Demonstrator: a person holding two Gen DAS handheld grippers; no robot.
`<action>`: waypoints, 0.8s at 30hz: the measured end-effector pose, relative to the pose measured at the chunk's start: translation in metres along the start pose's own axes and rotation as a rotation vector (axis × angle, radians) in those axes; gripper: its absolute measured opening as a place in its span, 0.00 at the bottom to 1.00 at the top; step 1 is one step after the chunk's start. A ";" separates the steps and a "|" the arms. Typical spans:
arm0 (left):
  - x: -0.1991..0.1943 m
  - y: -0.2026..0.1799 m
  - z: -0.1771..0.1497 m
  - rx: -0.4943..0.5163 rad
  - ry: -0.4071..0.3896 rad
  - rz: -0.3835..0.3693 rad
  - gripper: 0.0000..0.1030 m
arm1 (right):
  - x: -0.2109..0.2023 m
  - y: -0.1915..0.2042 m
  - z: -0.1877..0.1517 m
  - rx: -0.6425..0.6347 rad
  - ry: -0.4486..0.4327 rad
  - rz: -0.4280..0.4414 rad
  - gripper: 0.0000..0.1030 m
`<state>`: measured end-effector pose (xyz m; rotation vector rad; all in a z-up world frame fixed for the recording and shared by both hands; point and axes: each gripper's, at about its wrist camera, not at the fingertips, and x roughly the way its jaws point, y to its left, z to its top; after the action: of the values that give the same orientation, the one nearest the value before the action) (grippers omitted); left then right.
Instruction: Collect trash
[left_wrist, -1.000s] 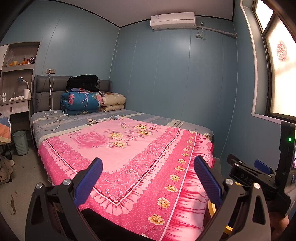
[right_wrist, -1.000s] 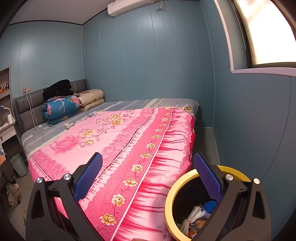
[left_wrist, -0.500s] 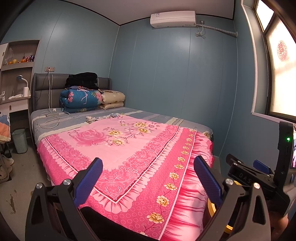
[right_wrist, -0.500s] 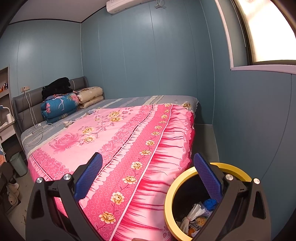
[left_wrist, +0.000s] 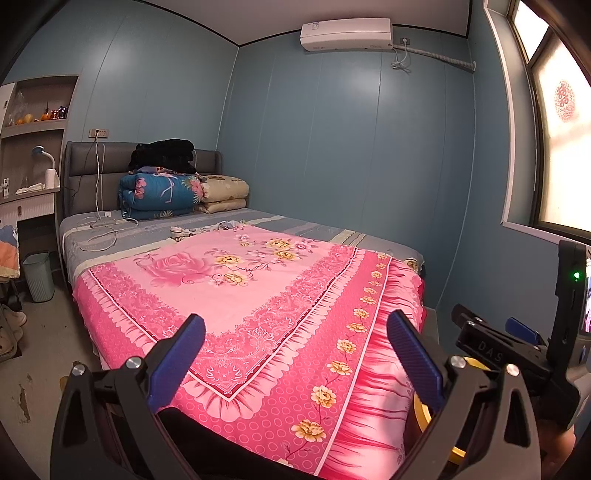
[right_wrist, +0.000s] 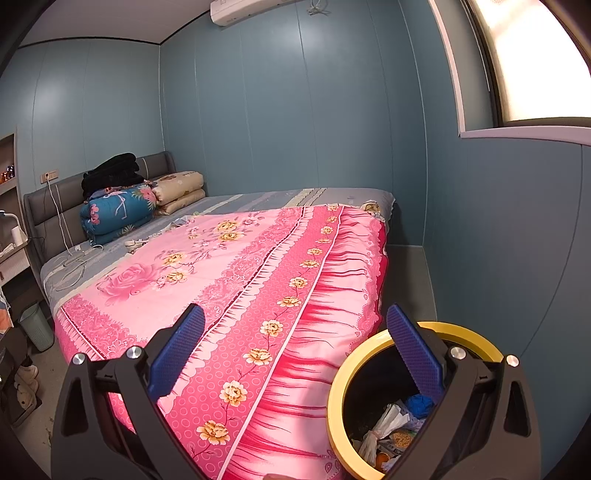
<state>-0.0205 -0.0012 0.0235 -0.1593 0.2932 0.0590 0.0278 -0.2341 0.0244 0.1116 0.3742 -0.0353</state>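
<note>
Yellow rim marks the trash bin (right_wrist: 369, 354) sitting just under the right gripper (right_wrist: 295, 350), whose 2 jaws are wide apart and empty like the left gripper (left_wrist: 295, 354), so look slowly over the pink bedspread (left_wrist: 258, 295) ahead for trash.

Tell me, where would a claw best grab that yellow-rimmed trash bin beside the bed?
Probably the yellow rim, coming from above. The trash bin stands upright with its mouth open, so one finger could slip inside and one outside that thin edge. The right claw already hovers open over it.
</note>
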 end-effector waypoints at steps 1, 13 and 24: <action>0.000 0.000 0.000 0.001 0.001 -0.001 0.92 | 0.000 0.000 0.000 -0.001 0.000 -0.001 0.92; 0.001 0.000 -0.001 0.002 0.006 -0.008 0.92 | 0.004 -0.001 -0.002 -0.003 0.010 -0.003 0.92; 0.003 0.002 -0.001 -0.002 0.016 -0.012 0.92 | 0.006 0.001 -0.002 -0.003 0.018 -0.004 0.92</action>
<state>-0.0185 0.0004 0.0213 -0.1630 0.3081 0.0466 0.0328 -0.2332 0.0206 0.1083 0.3926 -0.0373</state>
